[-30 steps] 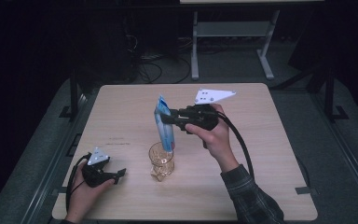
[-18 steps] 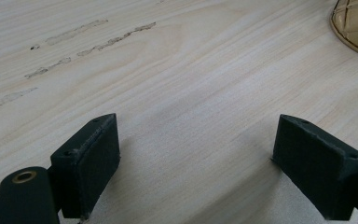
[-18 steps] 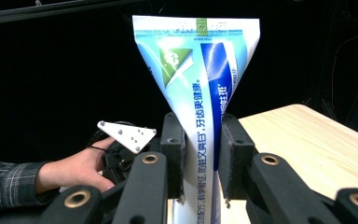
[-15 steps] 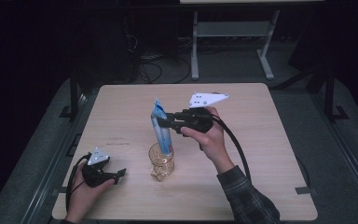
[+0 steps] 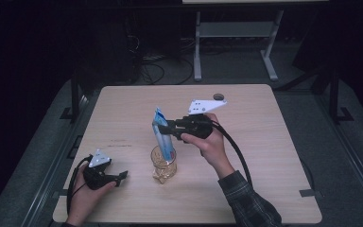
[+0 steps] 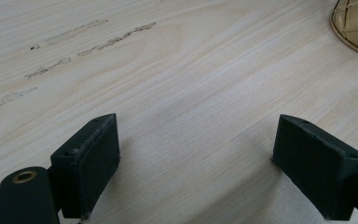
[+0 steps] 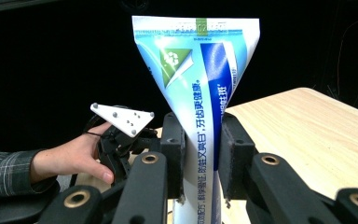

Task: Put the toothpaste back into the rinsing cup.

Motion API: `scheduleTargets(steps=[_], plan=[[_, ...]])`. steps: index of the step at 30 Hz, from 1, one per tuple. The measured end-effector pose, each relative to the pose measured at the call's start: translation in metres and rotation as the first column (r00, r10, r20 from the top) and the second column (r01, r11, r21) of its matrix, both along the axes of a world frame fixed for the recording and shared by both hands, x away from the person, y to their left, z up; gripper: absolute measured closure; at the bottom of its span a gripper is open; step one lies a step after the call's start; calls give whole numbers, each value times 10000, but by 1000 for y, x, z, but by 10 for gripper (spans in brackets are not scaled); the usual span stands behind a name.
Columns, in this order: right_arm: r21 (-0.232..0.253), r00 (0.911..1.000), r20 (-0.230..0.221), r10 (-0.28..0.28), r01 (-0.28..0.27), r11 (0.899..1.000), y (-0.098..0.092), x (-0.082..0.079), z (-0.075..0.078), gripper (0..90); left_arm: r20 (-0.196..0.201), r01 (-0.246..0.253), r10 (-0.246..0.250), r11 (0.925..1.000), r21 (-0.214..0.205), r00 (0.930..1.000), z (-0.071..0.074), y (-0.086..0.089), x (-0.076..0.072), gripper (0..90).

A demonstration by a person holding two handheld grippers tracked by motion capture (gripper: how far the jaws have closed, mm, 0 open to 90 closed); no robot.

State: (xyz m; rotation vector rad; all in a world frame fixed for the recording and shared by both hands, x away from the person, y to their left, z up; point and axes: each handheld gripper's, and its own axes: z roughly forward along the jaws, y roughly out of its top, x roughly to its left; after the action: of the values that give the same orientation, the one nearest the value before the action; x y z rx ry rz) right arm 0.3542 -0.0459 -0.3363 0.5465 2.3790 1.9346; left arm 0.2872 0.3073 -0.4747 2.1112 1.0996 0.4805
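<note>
The right gripper [image 5: 166, 127] has its fingers [image 7: 175, 149] clamped on the toothpaste tube [image 5: 163, 137], which stands upright with its lower end inside the amber glass [image 5: 163, 164] mid-bench; whether the tube touches the glass bottom is hard to tell. The left gripper [image 5: 120, 176] rests on the bench [image 5: 264, 142] near the front left corner, fingers [image 6: 91, 161] wide apart and empty.

glossy tube [image 7: 200, 102], amber glass [image 5: 163, 163], wood table [image 5: 283, 142]

Light wooden table [image 5: 274, 142] with faint scuff marks [image 6: 74, 42]; behind it, a grey-legged stand [image 5: 231, 33] and, apparently, floor cables [image 5: 151, 71].
</note>
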Motion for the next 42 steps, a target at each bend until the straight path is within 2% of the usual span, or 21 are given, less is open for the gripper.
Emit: scheduleTargets(steps=[19, 42], plan=[[-447, 9999, -167, 44, -51, 9990, 5, -2, -19, 737, 7, 2, -2, 10000, -5, 10000, 0, 0, 0, 137], [-1356, 9992, -396, 60, -113, 9907, 14, -2, -41, 734, 18, -11, 11, 10000, -10, 10000, 0, 0, 0, 137]])
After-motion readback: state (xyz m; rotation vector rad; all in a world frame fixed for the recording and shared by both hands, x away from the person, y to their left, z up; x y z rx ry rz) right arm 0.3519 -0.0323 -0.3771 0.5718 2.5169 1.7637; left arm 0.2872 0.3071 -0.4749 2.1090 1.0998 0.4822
